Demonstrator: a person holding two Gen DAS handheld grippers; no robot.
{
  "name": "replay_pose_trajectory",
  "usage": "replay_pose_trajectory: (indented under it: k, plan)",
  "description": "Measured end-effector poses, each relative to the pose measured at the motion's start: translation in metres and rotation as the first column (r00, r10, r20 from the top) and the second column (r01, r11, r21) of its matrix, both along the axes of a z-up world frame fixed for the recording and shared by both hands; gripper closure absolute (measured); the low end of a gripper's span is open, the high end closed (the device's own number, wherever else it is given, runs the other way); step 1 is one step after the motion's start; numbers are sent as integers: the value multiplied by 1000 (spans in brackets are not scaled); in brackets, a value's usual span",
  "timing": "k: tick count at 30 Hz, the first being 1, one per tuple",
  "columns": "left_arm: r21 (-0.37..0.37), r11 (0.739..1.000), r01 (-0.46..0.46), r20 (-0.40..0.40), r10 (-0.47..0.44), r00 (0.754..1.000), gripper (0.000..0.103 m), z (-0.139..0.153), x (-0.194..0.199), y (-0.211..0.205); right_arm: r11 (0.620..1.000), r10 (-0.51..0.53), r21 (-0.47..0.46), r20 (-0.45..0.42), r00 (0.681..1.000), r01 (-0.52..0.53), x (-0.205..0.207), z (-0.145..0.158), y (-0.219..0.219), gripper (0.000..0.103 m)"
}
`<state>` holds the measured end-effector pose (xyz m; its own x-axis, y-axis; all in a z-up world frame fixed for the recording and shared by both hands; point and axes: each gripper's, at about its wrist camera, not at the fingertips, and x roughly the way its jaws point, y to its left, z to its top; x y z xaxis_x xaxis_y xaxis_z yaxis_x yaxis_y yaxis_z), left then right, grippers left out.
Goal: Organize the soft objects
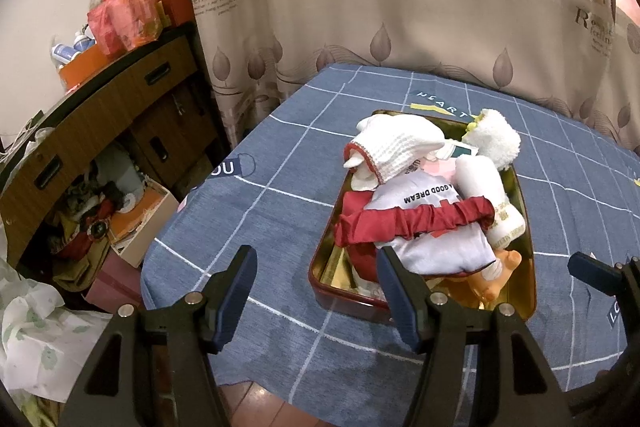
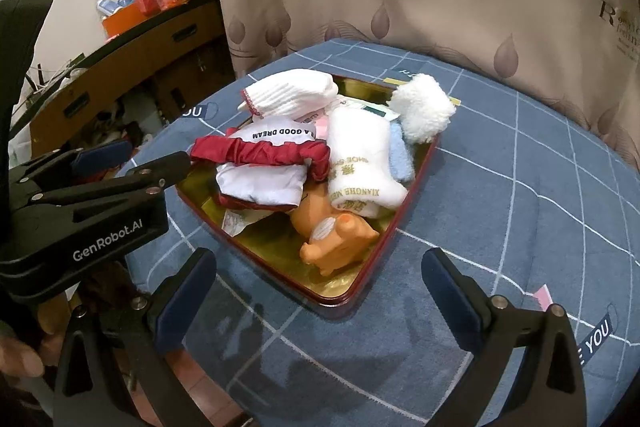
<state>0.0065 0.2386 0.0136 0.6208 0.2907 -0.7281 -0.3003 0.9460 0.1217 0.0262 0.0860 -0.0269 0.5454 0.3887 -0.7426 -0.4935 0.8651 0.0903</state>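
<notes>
A red-rimmed gold tray (image 1: 332, 267) (image 2: 264, 247) on the blue checked cloth holds the soft things. These are a white knit glove (image 1: 392, 147) (image 2: 292, 91), a white pouch printed "A GOOD DREAM" (image 1: 436, 239) (image 2: 264, 187), a red ruffled band (image 1: 416, 221) (image 2: 260, 149), a white rolled cloth (image 1: 484, 183) (image 2: 360, 163), a fluffy white piece (image 1: 496, 139) (image 2: 424, 111) and an orange toy (image 1: 492, 275) (image 2: 336, 239). My left gripper (image 1: 316, 291) (image 2: 154, 155) stands open at the tray's near-left corner, holding nothing. My right gripper (image 2: 320, 291) is open and bare just before the tray's near corner.
A leaf-print curtain (image 1: 400, 7) hangs behind the table. At the left stands a wooden cabinet (image 1: 120, 107) with a red plastic bag (image 1: 124, 15) on top, and boxes and clutter (image 1: 120, 219) on the floor below. A hand (image 2: 20, 359) grips the left tool.
</notes>
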Motion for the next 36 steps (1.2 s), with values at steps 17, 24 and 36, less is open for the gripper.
replay_pose_trajectory:
  k: [17, 24, 36]
  plan:
    - [3, 1000, 4, -4, -4, 1000, 39, -2, -1, -1, 1000, 2, 2, -5, 1000, -2, -2, -2, 1, 1]
    - [3, 1000, 5, -3, -5, 1000, 39, -1, -1, -1, 1000, 3, -3, -6, 1000, -3, -2, -2, 2, 1]
    - [2, 1000, 1, -2, -1, 1000, 39, 0, -2, 0, 1000, 4, -8, -13, 1000, -4, -3, -4, 2, 1]
